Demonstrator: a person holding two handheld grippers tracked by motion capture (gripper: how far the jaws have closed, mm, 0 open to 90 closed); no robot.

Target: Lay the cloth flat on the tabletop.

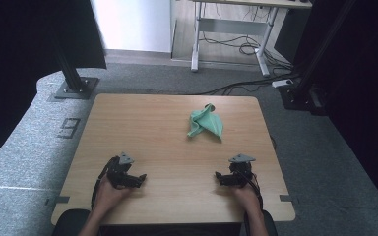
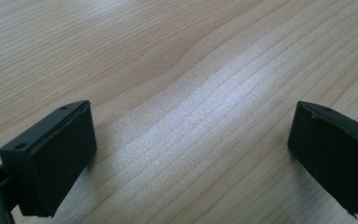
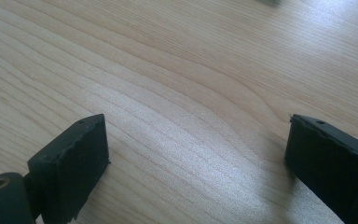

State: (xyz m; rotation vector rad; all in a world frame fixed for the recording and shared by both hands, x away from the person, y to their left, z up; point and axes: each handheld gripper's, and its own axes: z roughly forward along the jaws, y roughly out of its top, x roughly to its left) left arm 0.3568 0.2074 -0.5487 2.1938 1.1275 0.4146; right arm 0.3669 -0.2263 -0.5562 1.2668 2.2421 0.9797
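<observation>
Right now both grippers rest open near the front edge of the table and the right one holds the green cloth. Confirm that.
Not quite. The right gripper holds nothing: the right gripper view shows only bare wood between its open jaws. The green cloth lies crumpled farther back on the table, apart from both, as the high view shows. The left gripper is open too, near the front edge.

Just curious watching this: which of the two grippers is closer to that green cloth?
Right. The right gripper sits below the green cloth, only slightly to its right; the left gripper is farther off, down at the table's near-left.
</observation>
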